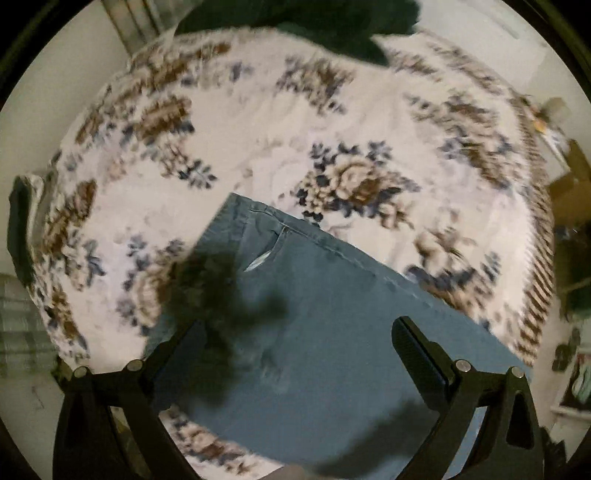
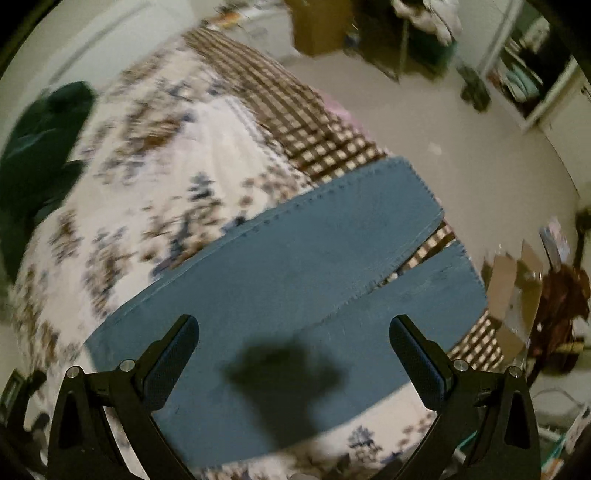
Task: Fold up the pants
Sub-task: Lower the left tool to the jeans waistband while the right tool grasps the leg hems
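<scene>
Blue pants [image 1: 314, 314] lie flat on a floral bedspread [image 1: 258, 122]. The left wrist view shows the waist end with a pocket slit. My left gripper [image 1: 299, 332] hovers above it, open and empty. The right wrist view shows the two legs [image 2: 314, 258] reaching toward the bed's edge, with the hems over the checkered border. My right gripper [image 2: 293, 332] hovers above the legs, open and empty. Both grippers cast shadows on the fabric.
A dark green garment [image 1: 332, 26] lies at the far side of the bed, also in the right wrist view [image 2: 40, 147]. Beyond the bed's checkered border [image 2: 303, 122] are bare floor, cardboard boxes [image 2: 517, 295] and a shelf [image 2: 524, 81].
</scene>
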{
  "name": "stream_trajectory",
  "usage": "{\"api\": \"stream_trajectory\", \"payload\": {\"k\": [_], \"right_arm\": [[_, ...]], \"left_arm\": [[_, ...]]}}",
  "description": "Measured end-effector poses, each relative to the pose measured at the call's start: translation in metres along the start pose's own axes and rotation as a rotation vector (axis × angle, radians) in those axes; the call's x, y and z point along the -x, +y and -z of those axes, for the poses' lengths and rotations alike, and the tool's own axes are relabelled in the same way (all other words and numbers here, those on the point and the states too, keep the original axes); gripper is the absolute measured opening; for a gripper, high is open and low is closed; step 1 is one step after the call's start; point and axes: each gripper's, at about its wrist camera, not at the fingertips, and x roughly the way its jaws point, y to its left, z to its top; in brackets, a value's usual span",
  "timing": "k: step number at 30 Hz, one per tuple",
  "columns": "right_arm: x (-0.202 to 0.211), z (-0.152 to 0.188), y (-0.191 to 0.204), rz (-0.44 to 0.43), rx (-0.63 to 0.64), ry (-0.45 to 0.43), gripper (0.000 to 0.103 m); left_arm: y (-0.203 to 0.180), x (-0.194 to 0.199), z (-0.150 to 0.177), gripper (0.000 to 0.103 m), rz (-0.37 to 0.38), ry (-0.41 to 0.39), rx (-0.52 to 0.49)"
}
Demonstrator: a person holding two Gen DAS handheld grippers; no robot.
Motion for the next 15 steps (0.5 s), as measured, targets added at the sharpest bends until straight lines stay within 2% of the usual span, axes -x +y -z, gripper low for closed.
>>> {"api": "stream_trajectory", "payload": {"k": [3,6,8,9,12,15], "right_arm": [[-0.073,-0.036,0.005,0.04,-0.025,0.046,0.103],[-0.14,-0.069,0.009,0.087,-0.033,0.074,0.103],[-0.179,-0.088,0.009,0.107,-0.047,0.097,0.103],[-0.189,-0.091,0.006,0.113,-0.056,0.107,0.103],[-0.216,-0.102,0.001,0.135,-0.073,0.131,0.103],[-0.235,-0.116,0.002,0.162,-0.074,0.144,0.103]], "left_arm": [[-0.013,-0.065,-0.025,0.103,-0.014,0.087,0.054],[-0.019,-0.129,-0.048,0.103,-0.013,0.187,0.149],[-0.021,-0.159,-0.063,0.103,-0.02,0.224,0.201],[-0.022,-0.173,-0.068,0.099,-0.02,0.241,0.23],[-0.028,-0.201,-0.08,0.099,-0.033,0.282,0.281],[-0.037,-0.213,-0.083,0.099,-0.091,0.293,0.265]]}}
